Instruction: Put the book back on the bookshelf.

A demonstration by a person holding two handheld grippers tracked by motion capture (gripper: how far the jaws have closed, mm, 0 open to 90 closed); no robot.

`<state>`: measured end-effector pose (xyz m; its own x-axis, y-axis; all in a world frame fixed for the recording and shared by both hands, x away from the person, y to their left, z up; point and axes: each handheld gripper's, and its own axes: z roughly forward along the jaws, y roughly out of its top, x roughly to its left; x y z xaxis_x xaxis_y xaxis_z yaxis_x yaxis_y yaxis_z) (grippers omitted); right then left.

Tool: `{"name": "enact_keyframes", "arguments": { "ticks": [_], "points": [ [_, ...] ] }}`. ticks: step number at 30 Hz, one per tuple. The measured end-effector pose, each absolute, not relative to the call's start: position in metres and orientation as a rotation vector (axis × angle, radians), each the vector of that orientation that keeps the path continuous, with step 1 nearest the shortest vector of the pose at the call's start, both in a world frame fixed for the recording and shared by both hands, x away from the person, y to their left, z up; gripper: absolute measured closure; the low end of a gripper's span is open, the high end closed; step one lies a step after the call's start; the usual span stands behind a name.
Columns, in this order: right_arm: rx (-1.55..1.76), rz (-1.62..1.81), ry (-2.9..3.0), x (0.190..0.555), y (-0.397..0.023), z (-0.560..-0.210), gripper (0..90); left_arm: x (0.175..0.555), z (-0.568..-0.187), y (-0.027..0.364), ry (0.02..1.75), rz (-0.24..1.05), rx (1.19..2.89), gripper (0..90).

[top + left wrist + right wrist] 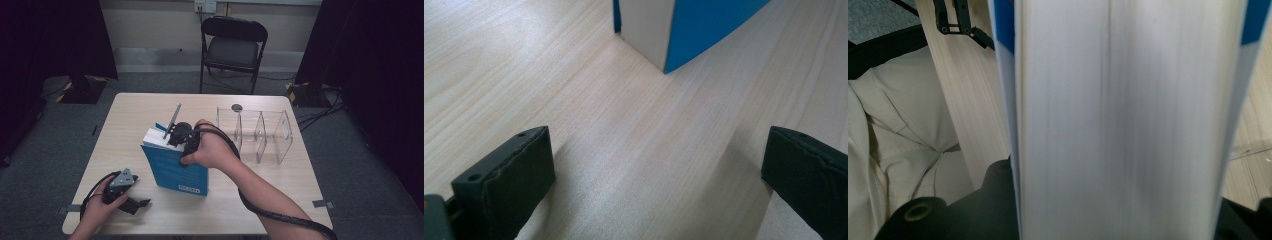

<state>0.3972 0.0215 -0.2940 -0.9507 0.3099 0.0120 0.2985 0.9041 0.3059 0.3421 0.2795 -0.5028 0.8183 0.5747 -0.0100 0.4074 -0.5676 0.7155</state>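
Though white-labelled, blue book (pixel 175 170): wording unreadable.

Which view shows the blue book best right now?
The high view: the whole book stands upright on the table. The left gripper view catches its bottom corner; the right gripper view, its page edges up close.

No text can be read anywhere. The blue book (pixel 175 170), standing near the middle of the high view, carries a small pale label at the lower right corner of its cover, but its print is too small and blurred to make out.
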Motion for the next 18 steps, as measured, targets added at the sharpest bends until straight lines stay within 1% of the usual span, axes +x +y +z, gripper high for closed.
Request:
{"name": "enact_keyframes", "arguments": {
  "ticks": [5,11,18],
  "points": [
    [0.502,0.451,3.021,0.390,0.017,-0.287,62.0,0.342,-0.503,0.279,0.715,0.282,2.250,0.0],
    [0.545,0.469,3.022,0.385,0.001,-0.281,62.0,0.342,-0.503,0.279,0.715,0.283,2.251,0.0],
    [0.607,0.461,2.994,0.380,-0.026,-0.269,62.0,0.342,-0.503,0.280,0.711,0.287,2.254,0.0]
  ]
}}
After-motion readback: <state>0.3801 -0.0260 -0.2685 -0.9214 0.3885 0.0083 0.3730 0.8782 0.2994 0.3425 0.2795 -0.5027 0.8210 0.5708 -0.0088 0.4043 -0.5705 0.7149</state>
